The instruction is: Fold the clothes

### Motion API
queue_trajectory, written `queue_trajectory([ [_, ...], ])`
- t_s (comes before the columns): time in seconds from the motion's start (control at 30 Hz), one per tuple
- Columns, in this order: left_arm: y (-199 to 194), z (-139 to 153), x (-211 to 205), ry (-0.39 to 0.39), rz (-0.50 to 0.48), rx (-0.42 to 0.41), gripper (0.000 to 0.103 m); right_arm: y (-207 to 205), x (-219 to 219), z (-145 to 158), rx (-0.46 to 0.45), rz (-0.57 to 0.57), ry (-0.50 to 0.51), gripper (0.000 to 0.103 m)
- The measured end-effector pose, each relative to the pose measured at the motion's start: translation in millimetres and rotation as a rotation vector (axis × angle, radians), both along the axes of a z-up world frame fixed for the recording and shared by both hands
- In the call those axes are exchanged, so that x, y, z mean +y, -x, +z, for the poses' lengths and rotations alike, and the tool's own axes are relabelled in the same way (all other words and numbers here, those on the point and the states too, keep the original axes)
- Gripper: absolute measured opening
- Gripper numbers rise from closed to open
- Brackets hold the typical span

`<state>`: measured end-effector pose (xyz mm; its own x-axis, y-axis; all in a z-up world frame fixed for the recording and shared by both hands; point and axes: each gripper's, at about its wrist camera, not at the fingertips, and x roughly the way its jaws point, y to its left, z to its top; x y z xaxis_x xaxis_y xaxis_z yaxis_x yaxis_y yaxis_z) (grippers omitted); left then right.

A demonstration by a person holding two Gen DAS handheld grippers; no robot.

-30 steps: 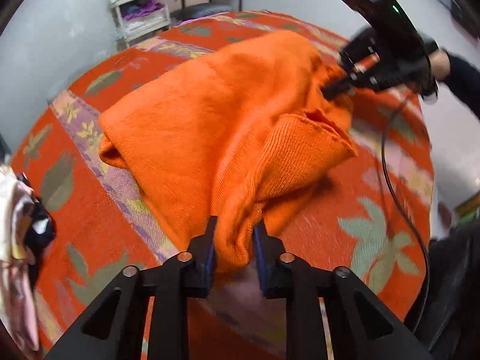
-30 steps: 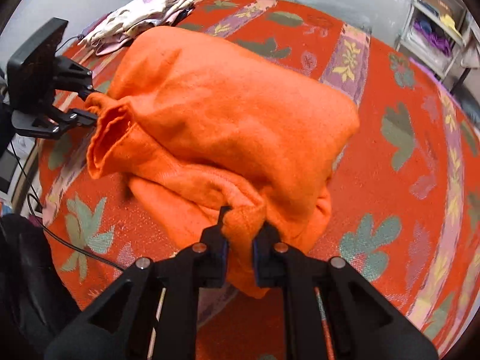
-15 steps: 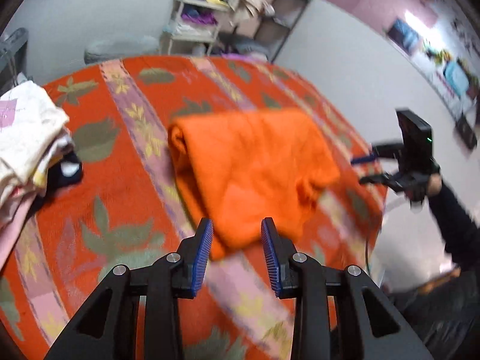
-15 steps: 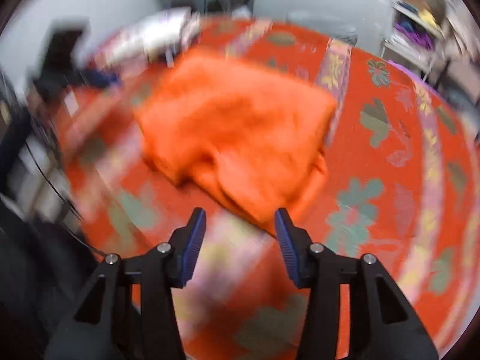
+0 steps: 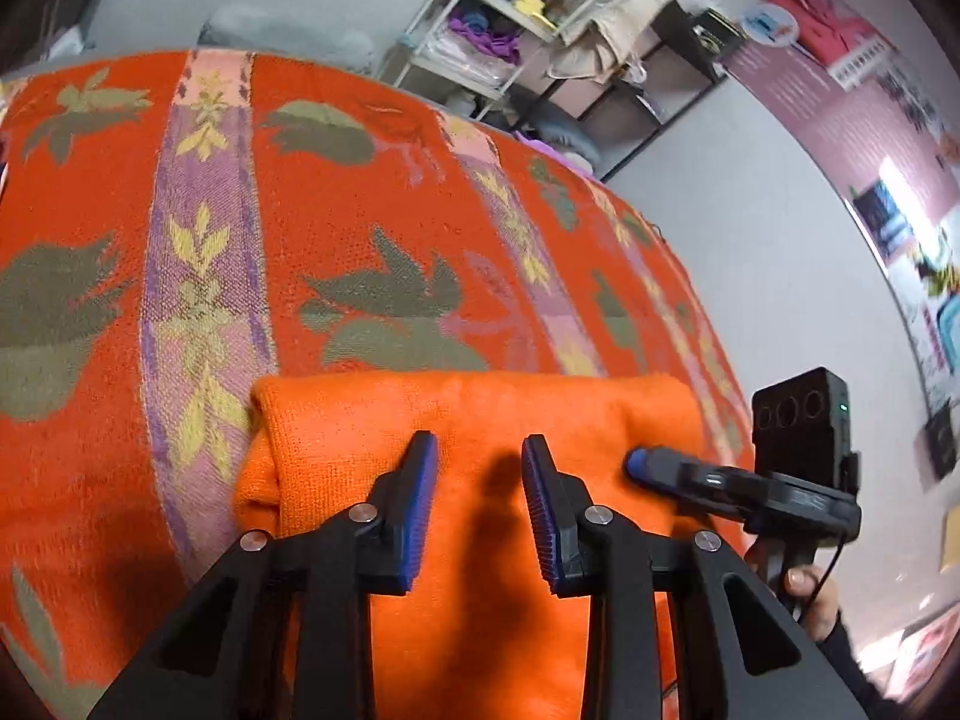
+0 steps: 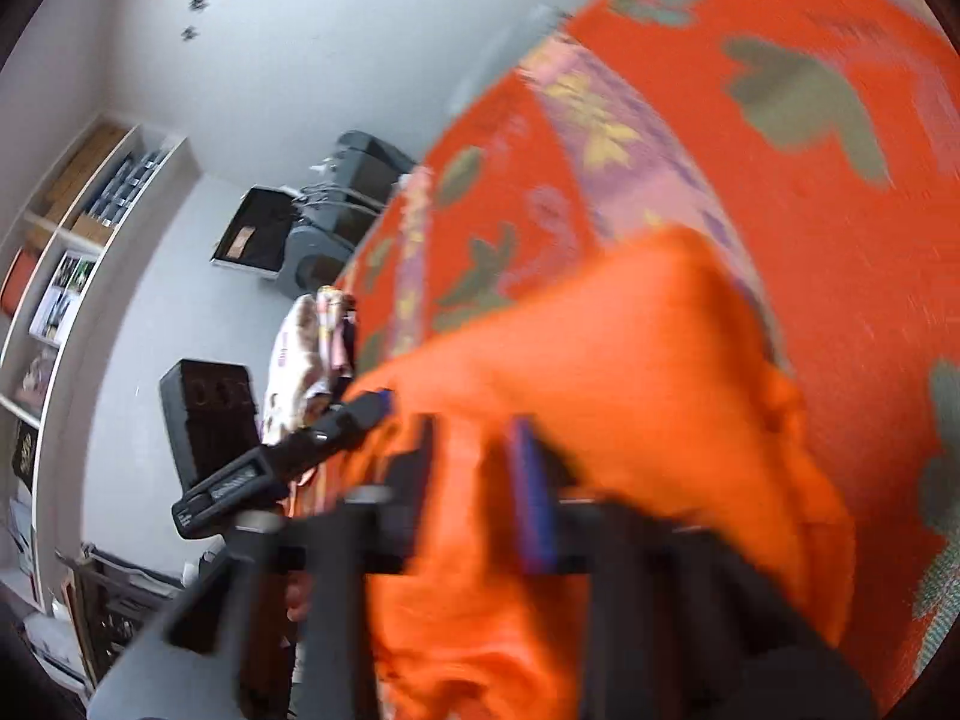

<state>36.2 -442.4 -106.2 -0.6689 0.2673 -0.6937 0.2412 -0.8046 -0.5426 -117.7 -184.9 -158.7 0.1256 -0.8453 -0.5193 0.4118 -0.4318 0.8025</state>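
Orange woven blanket with olive leaves and lilac flowered stripes (image 5: 360, 192) covers the whole work surface, which seems to be a bed or a wide table. Beyond the far end of the left tongs (image 5: 474, 450) stand a grey wall and a metal shelving rack stuffed with cloth and boxes (image 5: 510, 18). The right wrist view shows a white bookshelf (image 6: 72, 240) off to the left of the right tongs (image 6: 474, 438).

A fuzzy orange knitted sweater (image 5: 480, 402) lies on the blanket as a compact folded block, directly under and ahead of both tongs. Its far edge runs straight across just past the left tips. A pile of pale printed clothes (image 6: 306, 354) sits beyond the left tongs, to the left of the right ones.

The left tongs hover over the sweater, released; their jaws have just been narrowing, with nothing pinched between the pads. The right tongs, tip down on the sweater just to the right of the left pair, have just been closing and read as clenched (that view is badly smeared, so I cannot tell whether any knit is caught).

The folding itself looks nearly done. I judge this to be the pressing or regrasping step. Next, both pairs would need a firm bite on the near edge, taking all layers together, before any lift toward the pile.
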Motion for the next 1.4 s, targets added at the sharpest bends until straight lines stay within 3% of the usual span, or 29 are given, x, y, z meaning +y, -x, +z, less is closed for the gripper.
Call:
queue_trajectory([
  [0.1,-3,1,8,0.074,-0.014,0.002,0.02,0,15,-9,-0.049,-0.011,0.045,0.0],
  [0.17,-10,16,15,0.106,-0.016,0.004,0.021,-9,13,12,0.023,-0.016,-0.011,0.0],
  [0.23,-26,35,29,0.126,-0.053,0.056,0.021,-28,13,39,0.105,0.004,-0.003,0.028],
  [0.3,-43,49,46,0.135,-0.101,0.107,0.023,-49,10,55,0.145,0.058,0.03,0.05],
  [0.33,-50,47,54,0.129,-0.121,0.105,0.029,-59,8,58,0.152,0.082,0.033,0.055],
  [0.4,-60,41,68,0.122,-0.153,0.089,0.037,-75,5,51,0.143,0.126,0.001,0.055],
  [0.5,-63,5,78,0.136,-0.147,-0.012,0.037,-86,8,20,0.119,0.134,-0.086,0.053],
  [0.53,-64,-7,76,0.123,-0.134,-0.035,0.037,-87,14,11,0.104,0.126,-0.087,0.047],
  [0.63,-75,-14,65,0.035,-0.095,0.013,0.037,-88,32,-4,0.064,0.105,-0.066,0.041],
  [0.73,-96,2,48,-0.12,-0.083,0.089,0.037,-92,51,13,0.088,0.115,-0.022,0.05],
  [0.8,-119,21,33,-0.157,-0.058,0.146,0.037,-94,67,29,0.12,0.126,0.028,0.056],
  [0.83,-129,28,25,-0.163,-0.038,0.155,0.044,-92,78,35,0.126,0.118,0.059,0.062],
  [0.87,-137,33,15,-0.163,-0.014,0.147,0.06,-90,88,41,0.129,0.11,0.084,0.065],
  [0.93,-146,33,-4,-0.152,0.047,0.107,0.082,-75,103,49,0.135,0.077,0.081,0.076],
  [1.0,-149,24,-22,-0.155,0.089,0.051,0.082,-57,113,51,0.156,0.043,0.031,0.081],
  [1.2,-130,-27,-45,-0.309,0.111,-0.08,0.082,-6,121,25,0.097,0.018,-0.104,0.081],
  [1.33,-106,-43,-44,-0.383,0.078,-0.074,0.082,16,105,6,-0.029,0.065,-0.092,0.081],
  [1.4,-92,-45,-41,-0.396,0.042,-0.084,0.083,18,92,0,-0.048,0.113,-0.112,0.082],
])
